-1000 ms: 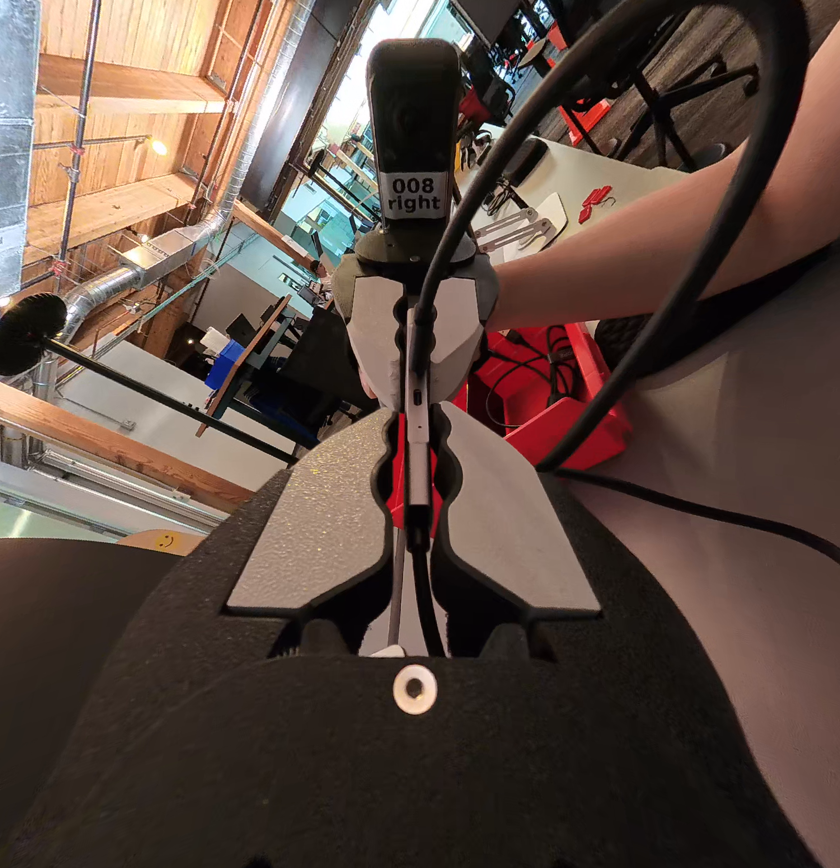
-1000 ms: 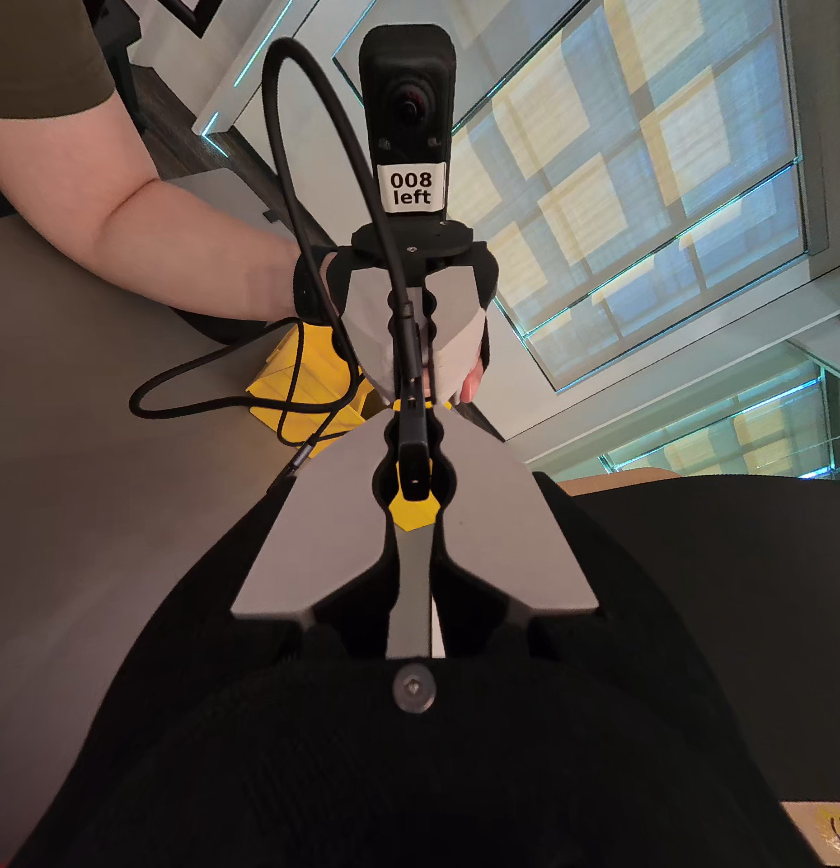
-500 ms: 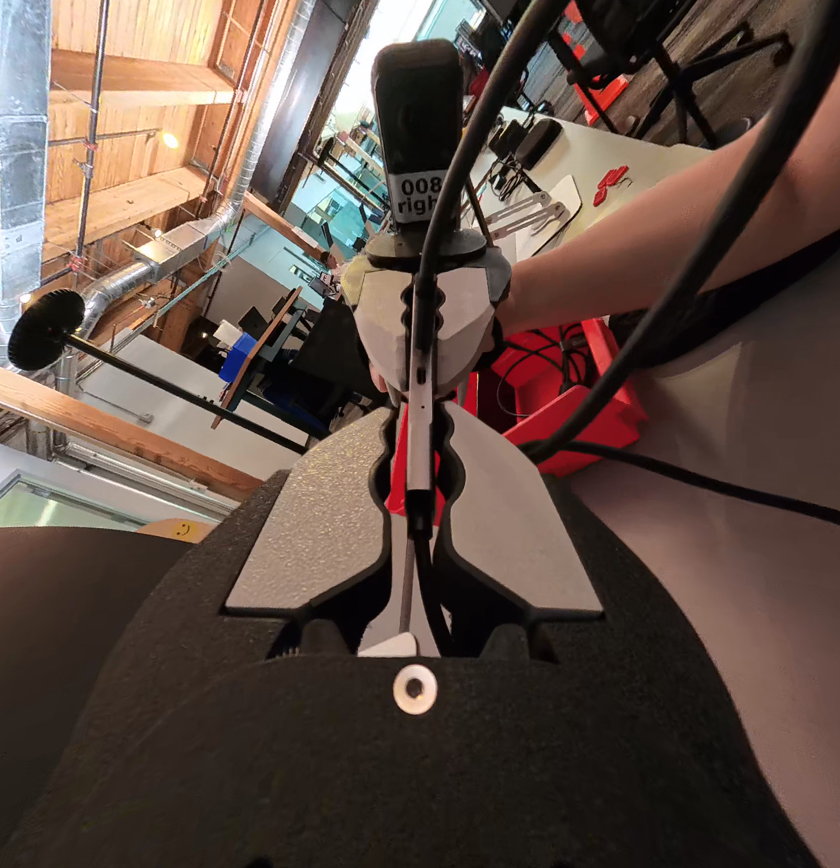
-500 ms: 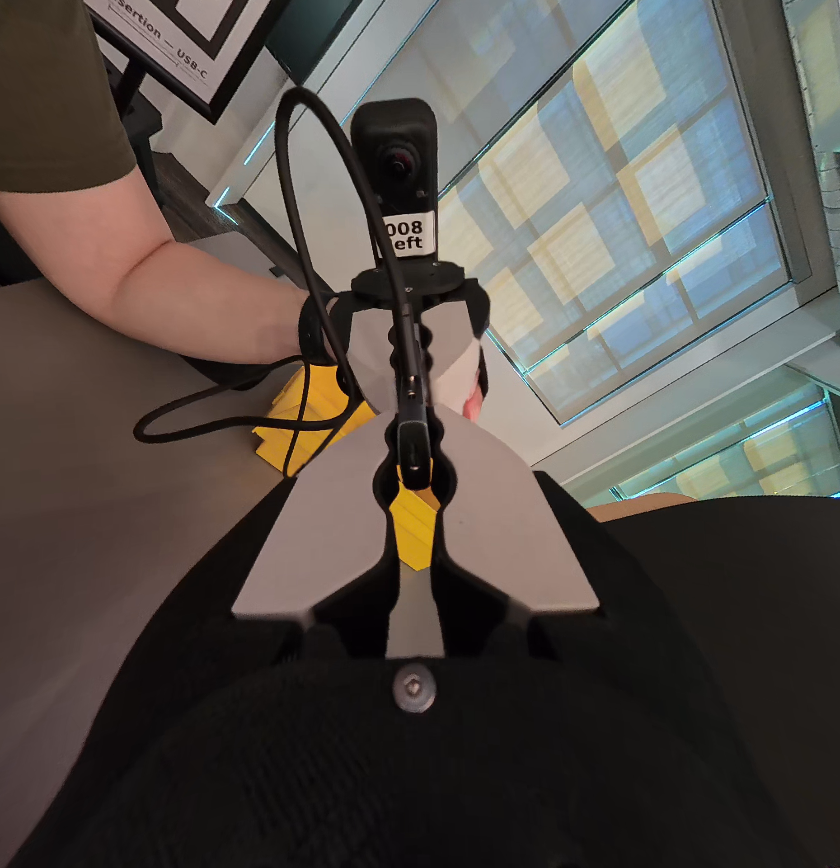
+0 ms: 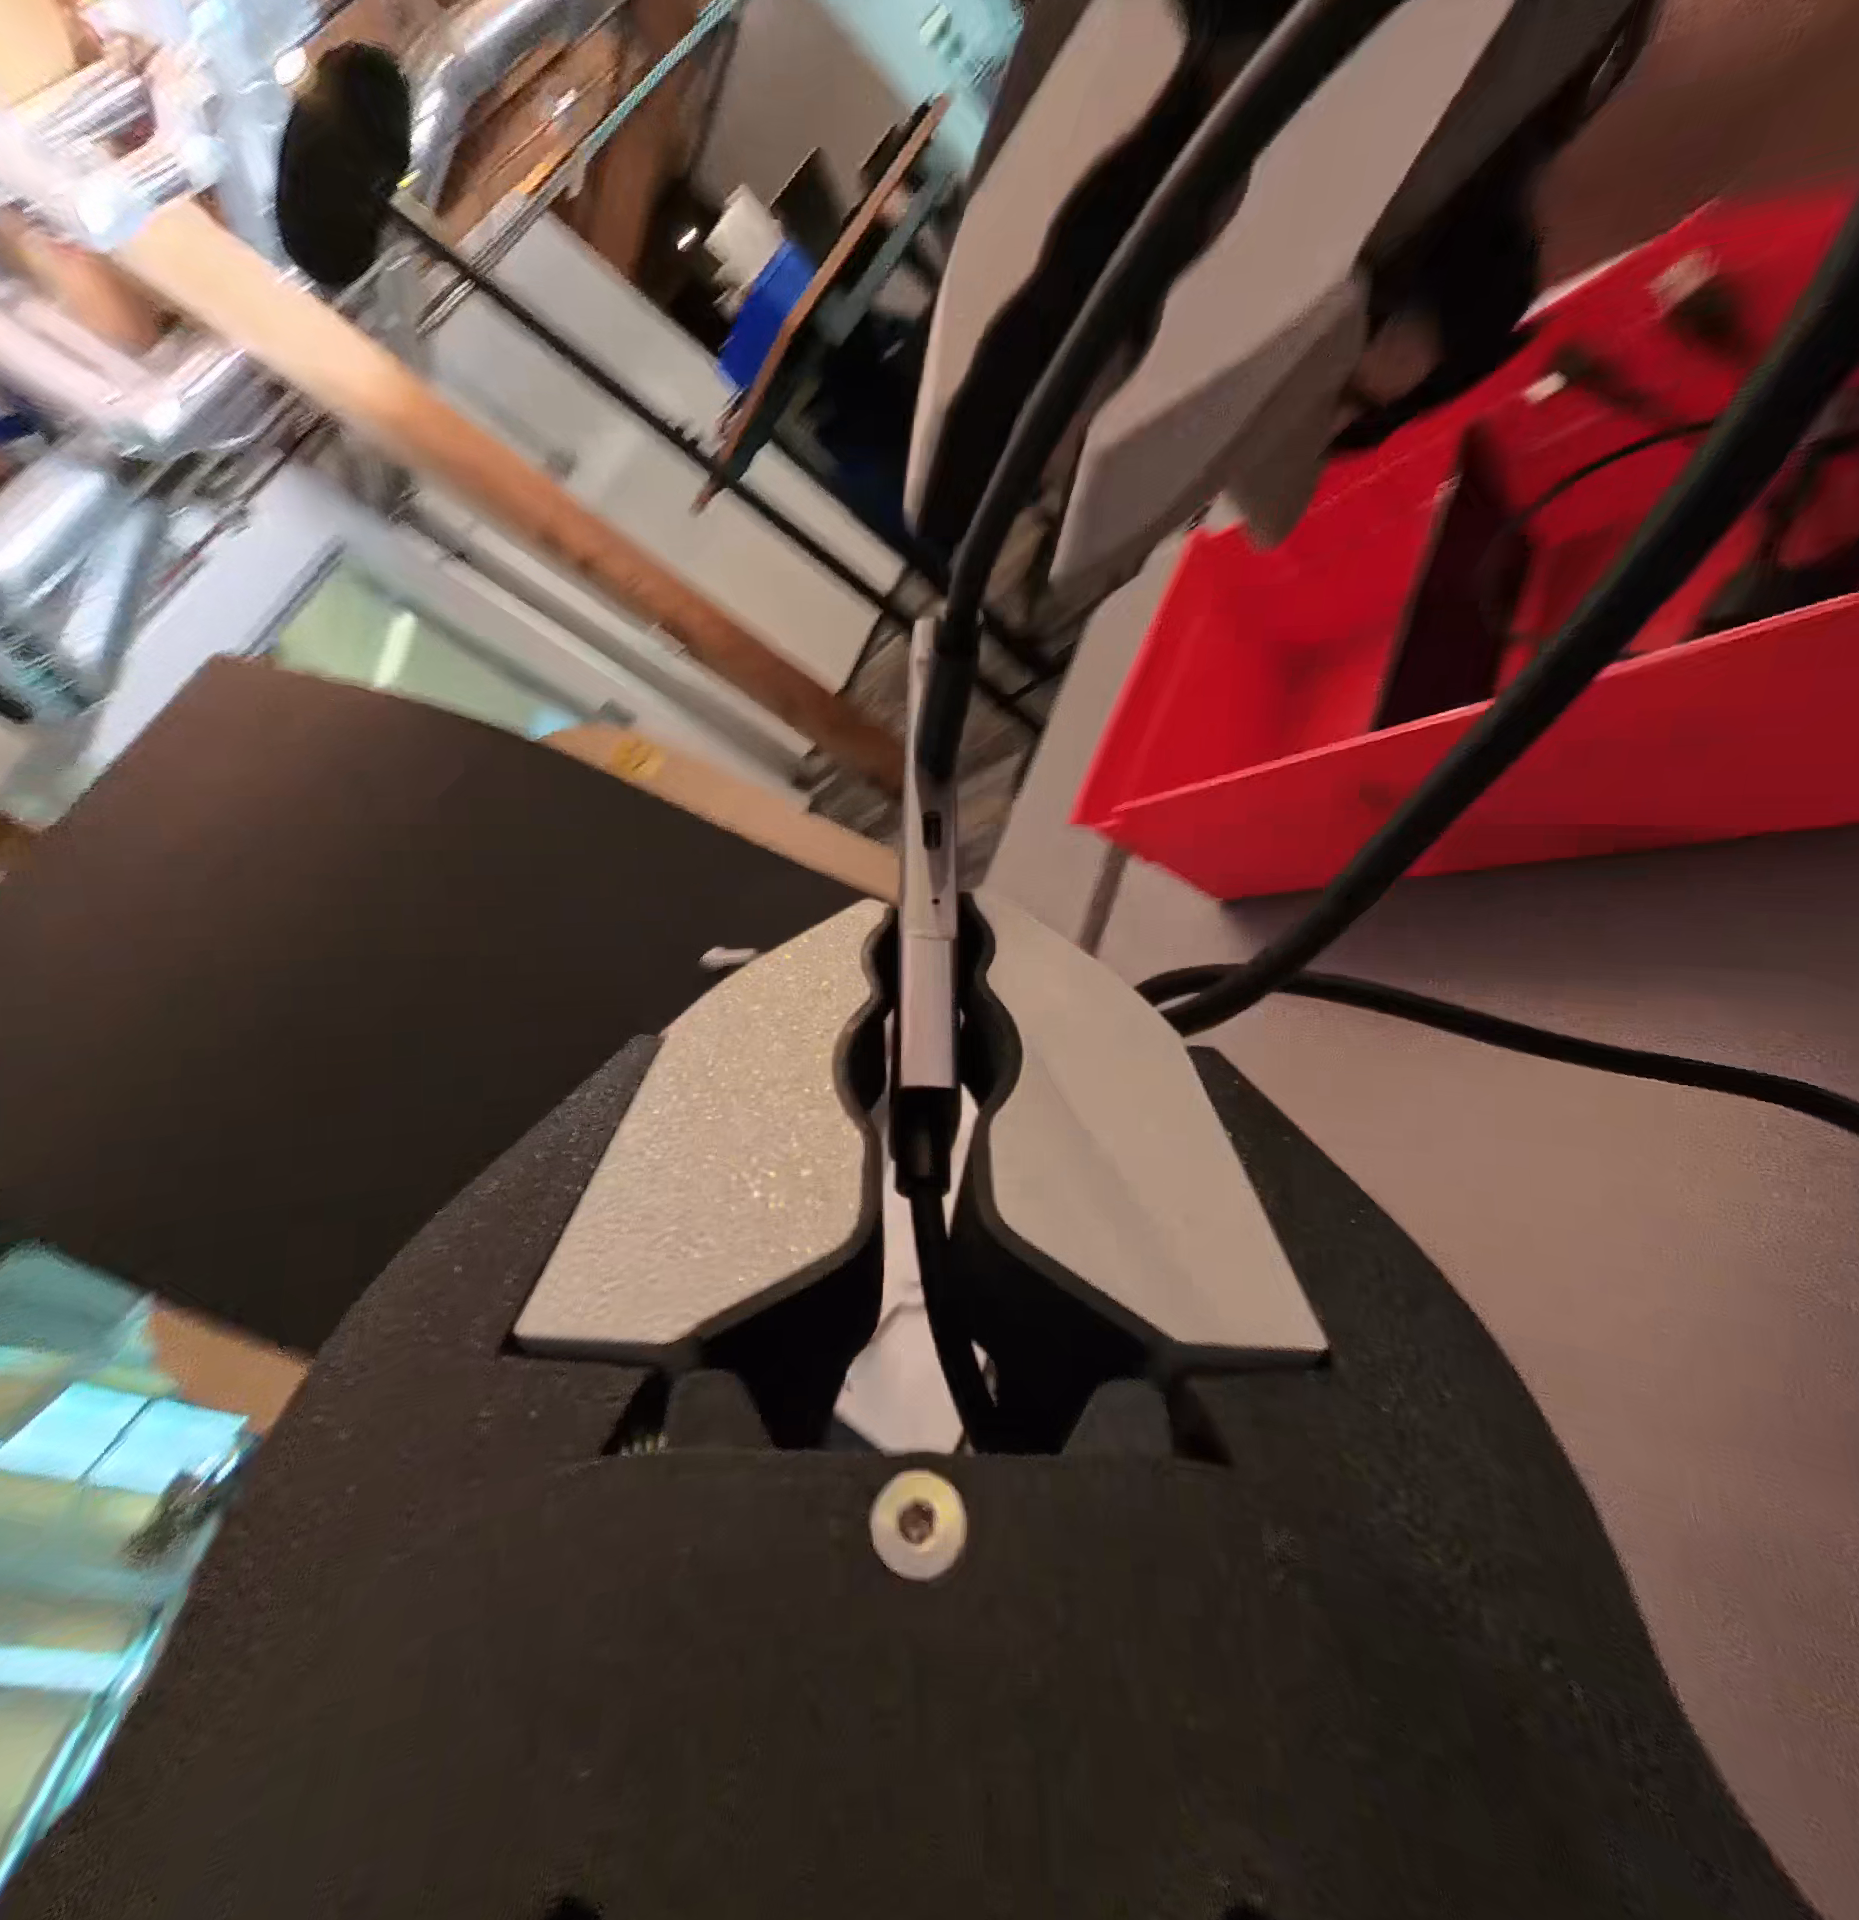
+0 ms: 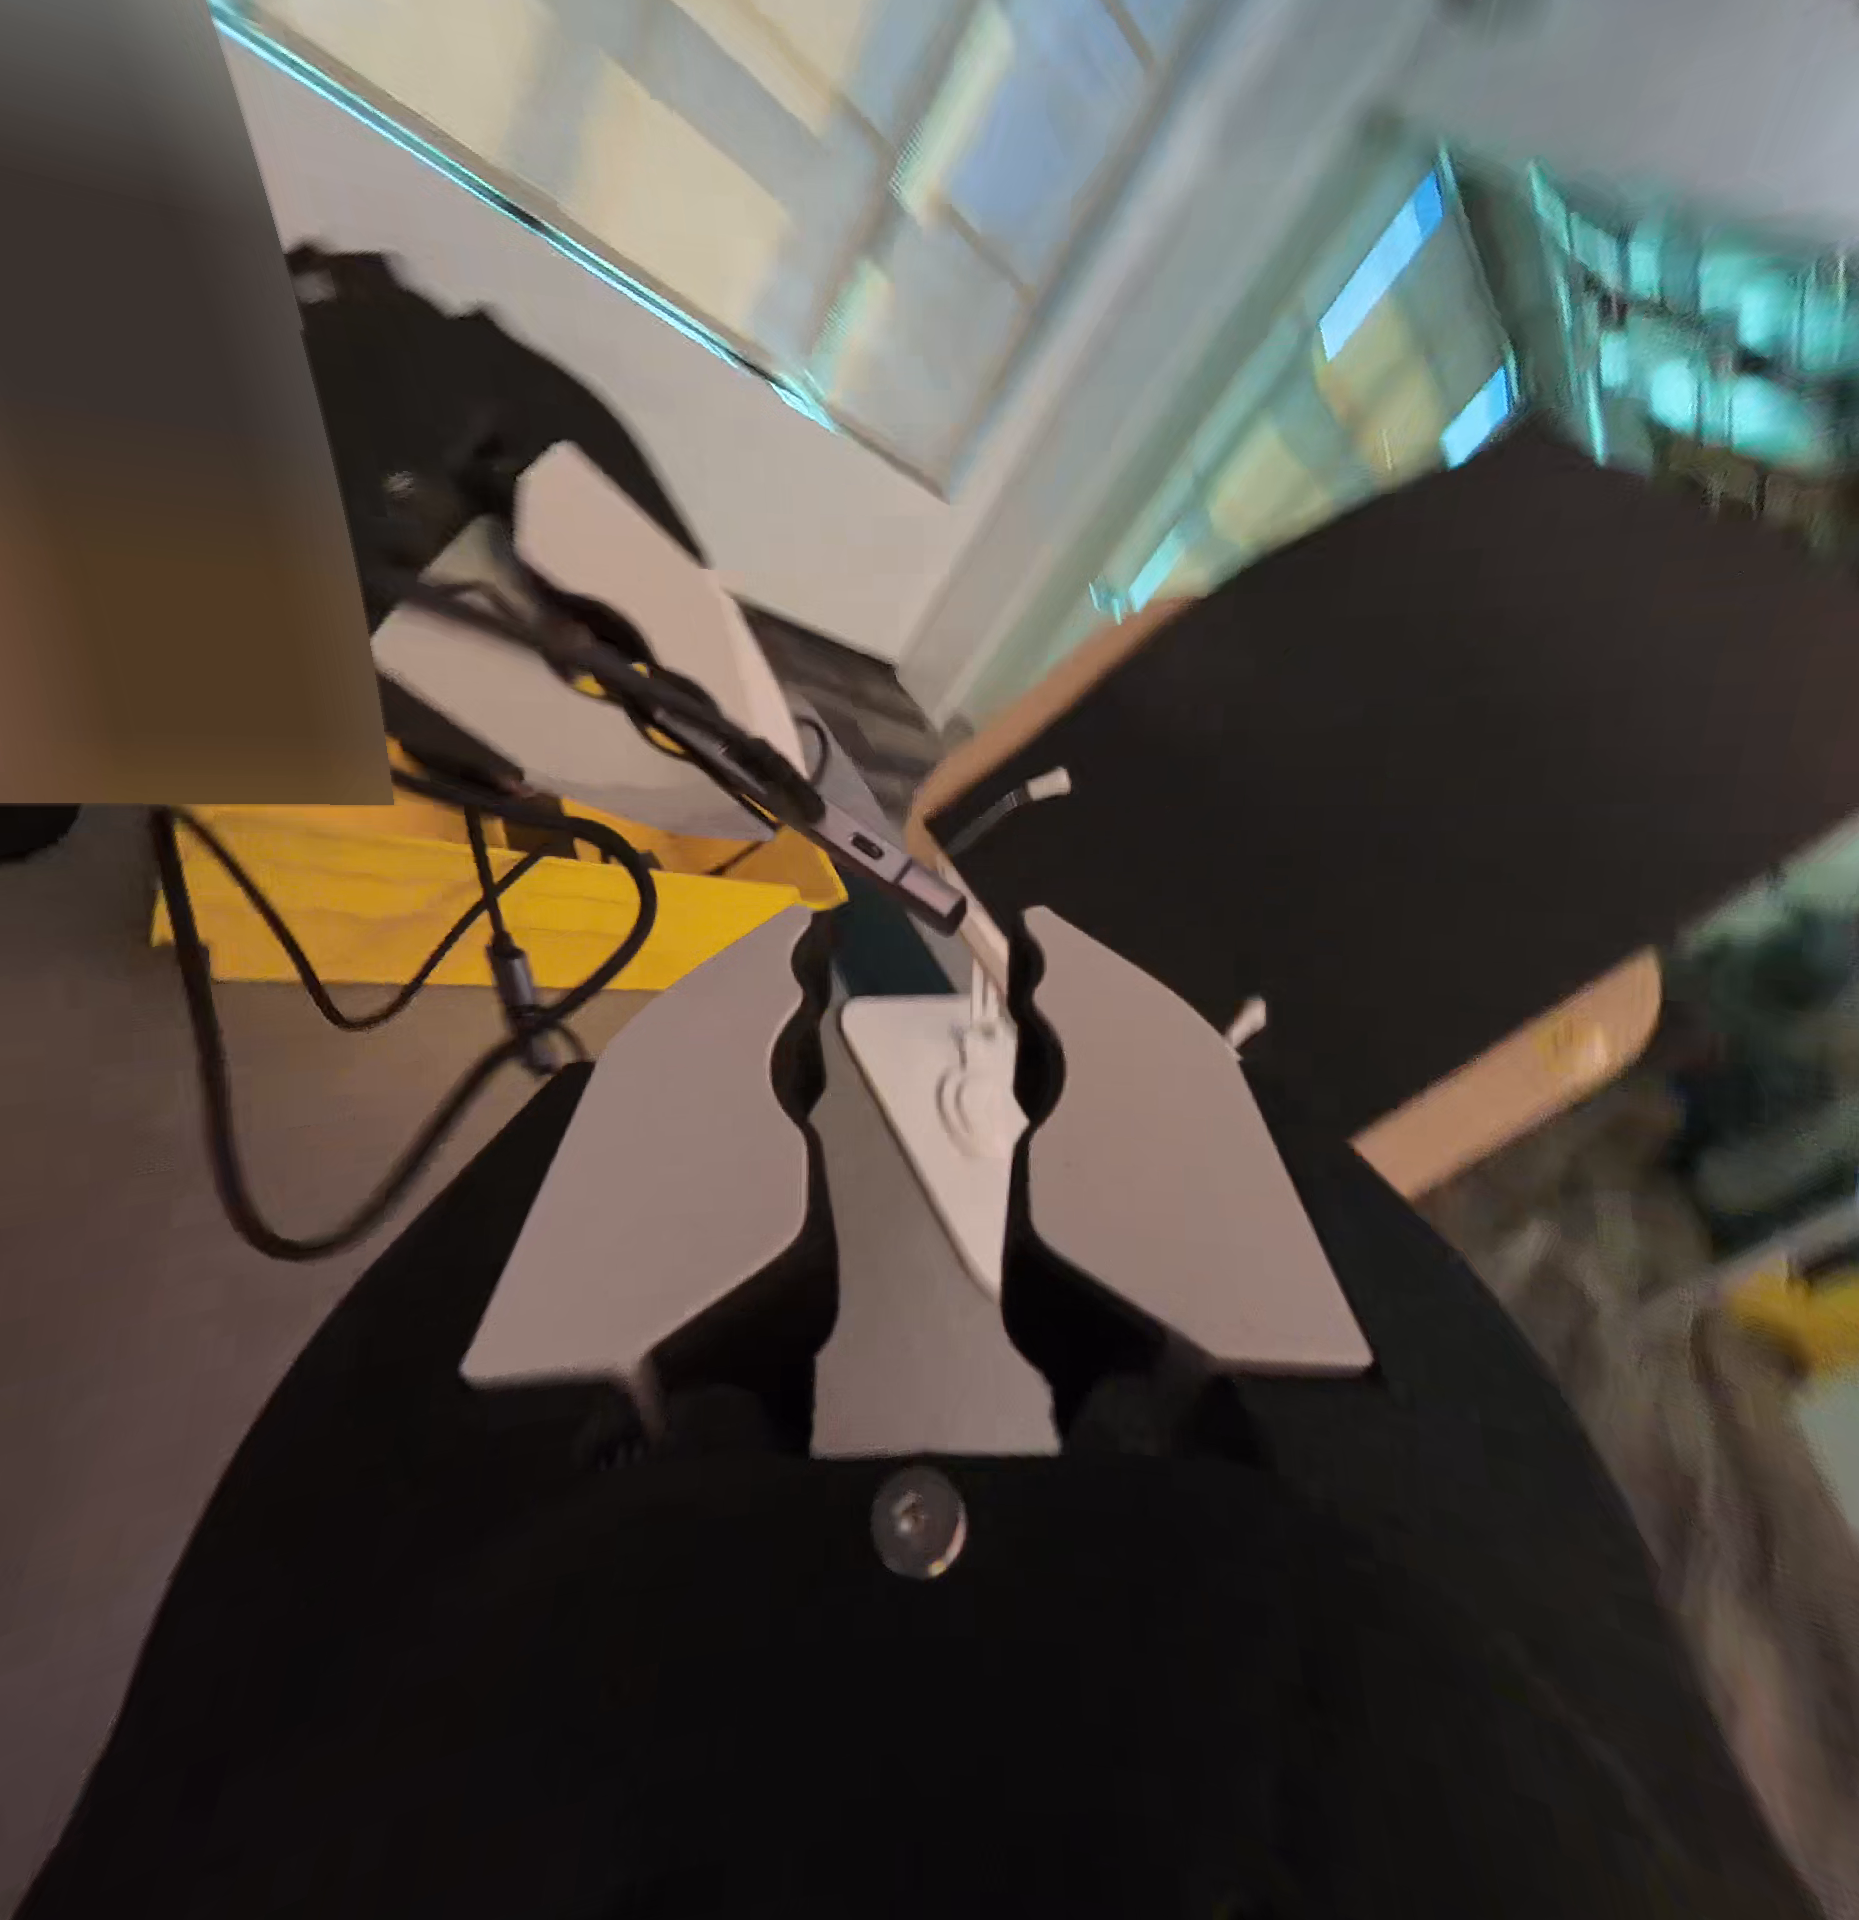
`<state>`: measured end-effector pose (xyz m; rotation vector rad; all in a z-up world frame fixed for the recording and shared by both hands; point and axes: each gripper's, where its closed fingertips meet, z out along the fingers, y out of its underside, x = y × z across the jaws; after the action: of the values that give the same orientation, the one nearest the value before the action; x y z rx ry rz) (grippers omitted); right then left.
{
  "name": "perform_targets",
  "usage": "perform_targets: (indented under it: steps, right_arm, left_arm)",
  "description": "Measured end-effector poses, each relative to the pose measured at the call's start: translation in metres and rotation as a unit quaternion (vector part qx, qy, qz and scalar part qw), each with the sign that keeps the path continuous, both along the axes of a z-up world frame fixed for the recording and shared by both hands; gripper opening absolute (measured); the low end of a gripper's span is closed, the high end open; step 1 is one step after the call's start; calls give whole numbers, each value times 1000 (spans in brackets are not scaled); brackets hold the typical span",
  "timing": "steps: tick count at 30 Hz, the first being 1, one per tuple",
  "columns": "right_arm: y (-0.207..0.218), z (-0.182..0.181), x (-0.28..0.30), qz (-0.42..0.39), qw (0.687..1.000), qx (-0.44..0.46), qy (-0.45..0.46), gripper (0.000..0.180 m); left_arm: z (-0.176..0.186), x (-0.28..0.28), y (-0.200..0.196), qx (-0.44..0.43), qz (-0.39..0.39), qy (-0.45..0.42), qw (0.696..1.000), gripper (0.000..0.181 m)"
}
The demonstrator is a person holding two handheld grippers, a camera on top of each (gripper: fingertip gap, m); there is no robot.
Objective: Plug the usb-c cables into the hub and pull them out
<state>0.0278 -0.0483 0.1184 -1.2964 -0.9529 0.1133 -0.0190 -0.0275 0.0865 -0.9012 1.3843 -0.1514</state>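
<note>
My left gripper (image 5: 930,914) is shut on a slim grey hub (image 5: 927,997), which I see edge-on and which sticks out past the fingertips. A black usb-c plug (image 5: 943,707) sits at the hub's far end, and its cable (image 5: 1050,364) rises between the other gripper's spread fingers. My right gripper (image 6: 914,925) is open and empty, a short way from the hub's tip (image 6: 909,878). The right wrist view shows the left gripper (image 6: 779,790) holding the hub with the black plug on it. The right gripper (image 5: 1070,488) shows at the top of the left wrist view.
A red bin (image 5: 1527,675) with cables stands on the grey table, right of the hub. A yellow bin (image 6: 385,914) with loose black cables (image 6: 229,1143) lies at left. A white plate (image 6: 935,1101) lies under the right gripper. A black panel (image 6: 1424,779) stands behind. Spacing between my two grippers at the tips: around 7 cm.
My right gripper has opened, let go of the cable plug and swung aside. The left gripper still holds the hub and has tilted. Both views are blurred by motion.
</note>
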Motion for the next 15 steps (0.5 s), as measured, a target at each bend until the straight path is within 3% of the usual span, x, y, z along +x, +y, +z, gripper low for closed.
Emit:
perform_targets:
  steps: [3, 7, 15]
  right_arm:
    - [-4, 5, 4, -90, 988, -111, 50, 36]
    - [-17, 17, -8, -76, 974, -149, 151, 37]
    - [32, -44, -2, -154, 966, -188, 91, 34]
  left_arm:
    - [4, -3, 17, 48, 74, -2, 996, 8]
    - [0, -1, 31, 127, 161, 27, 978, 8]
    - [-26, 19, 35, 197, 196, 89, 956, 8]
